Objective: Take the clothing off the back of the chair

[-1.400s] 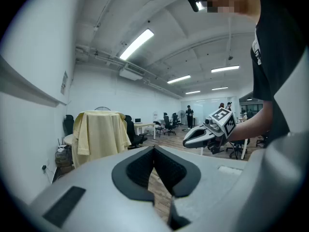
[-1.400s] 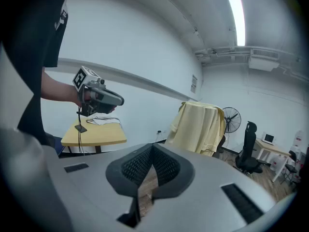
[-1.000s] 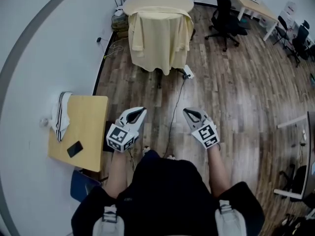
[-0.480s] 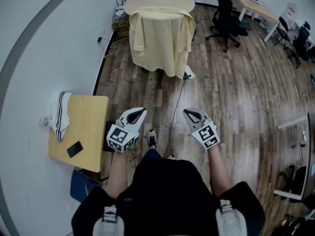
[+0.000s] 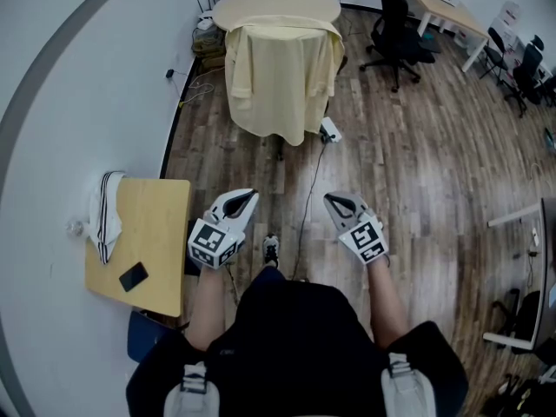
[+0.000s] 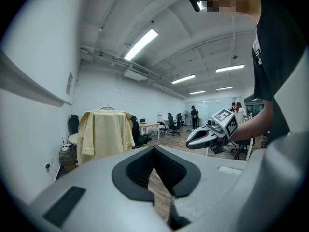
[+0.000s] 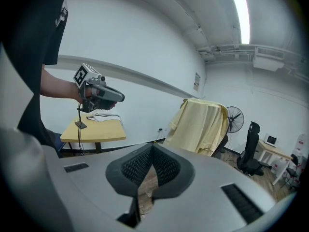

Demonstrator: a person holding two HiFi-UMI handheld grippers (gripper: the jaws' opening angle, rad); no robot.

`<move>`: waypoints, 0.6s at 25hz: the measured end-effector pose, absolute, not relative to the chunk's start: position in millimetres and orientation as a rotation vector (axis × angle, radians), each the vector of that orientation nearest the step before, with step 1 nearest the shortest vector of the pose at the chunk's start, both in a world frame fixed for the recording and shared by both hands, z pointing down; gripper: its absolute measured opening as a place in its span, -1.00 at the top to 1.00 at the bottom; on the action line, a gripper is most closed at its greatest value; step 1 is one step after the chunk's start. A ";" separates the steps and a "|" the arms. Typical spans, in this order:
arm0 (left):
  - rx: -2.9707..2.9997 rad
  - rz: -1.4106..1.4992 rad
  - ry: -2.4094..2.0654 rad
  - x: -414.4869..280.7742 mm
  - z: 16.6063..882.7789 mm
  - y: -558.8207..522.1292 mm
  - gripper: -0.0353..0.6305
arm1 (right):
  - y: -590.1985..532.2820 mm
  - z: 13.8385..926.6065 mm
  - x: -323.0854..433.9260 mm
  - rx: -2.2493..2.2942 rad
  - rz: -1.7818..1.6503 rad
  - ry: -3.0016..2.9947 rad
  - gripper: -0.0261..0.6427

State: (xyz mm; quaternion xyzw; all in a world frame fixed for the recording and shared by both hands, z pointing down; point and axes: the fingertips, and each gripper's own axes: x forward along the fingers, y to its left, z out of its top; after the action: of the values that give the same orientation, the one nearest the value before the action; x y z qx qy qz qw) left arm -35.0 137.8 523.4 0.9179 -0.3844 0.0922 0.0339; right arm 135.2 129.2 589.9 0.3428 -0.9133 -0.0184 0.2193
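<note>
A pale yellow garment [image 5: 280, 72] hangs over the back of a chair at the top of the head view, a few steps ahead of me. It also shows as the yellow garment [image 6: 105, 134] in the left gripper view and the yellow garment [image 7: 200, 124] in the right gripper view. My left gripper [image 5: 252, 197] and right gripper [image 5: 329, 200] are held side by side in front of my body, both shut with nothing between the jaws, both far from the garment. Each gripper sees the other: the right gripper [image 6: 189, 143] and the left gripper [image 7: 120, 98].
A round table [image 5: 276, 3] stands behind the chair. A small wooden table [image 5: 148, 237] at the left wall carries a striped cloth [image 5: 104, 215] and a phone [image 5: 133, 276]. A cable [image 5: 306, 207] runs across the wooden floor. Black office chairs [image 5: 398, 29] and desks stand at the right.
The chair with the garment has come slightly nearer and the wooden table has slid back as I step forward. Both grippers stay shut, held the same way.
</note>
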 end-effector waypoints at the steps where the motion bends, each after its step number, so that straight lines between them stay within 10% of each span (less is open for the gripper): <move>1: 2.823 0.283 -1.178 -38.0 523.4 132.4 0.89 | 124.5 590.1 132.2 0.948 -0.046 -2.524 0.94; 15: 2.839 0.248 -1.138 -88.1 522.1 35.2 0.89 | 37.8 592.1 86.9 0.974 -0.038 -2.469 0.94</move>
State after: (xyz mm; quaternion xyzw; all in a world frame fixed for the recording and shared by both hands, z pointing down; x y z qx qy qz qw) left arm -88.1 35.2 522.1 0.9246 -0.3705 0.0807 0.0365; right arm 86.9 37.8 592.1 0.3561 -0.9027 -0.0138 0.2411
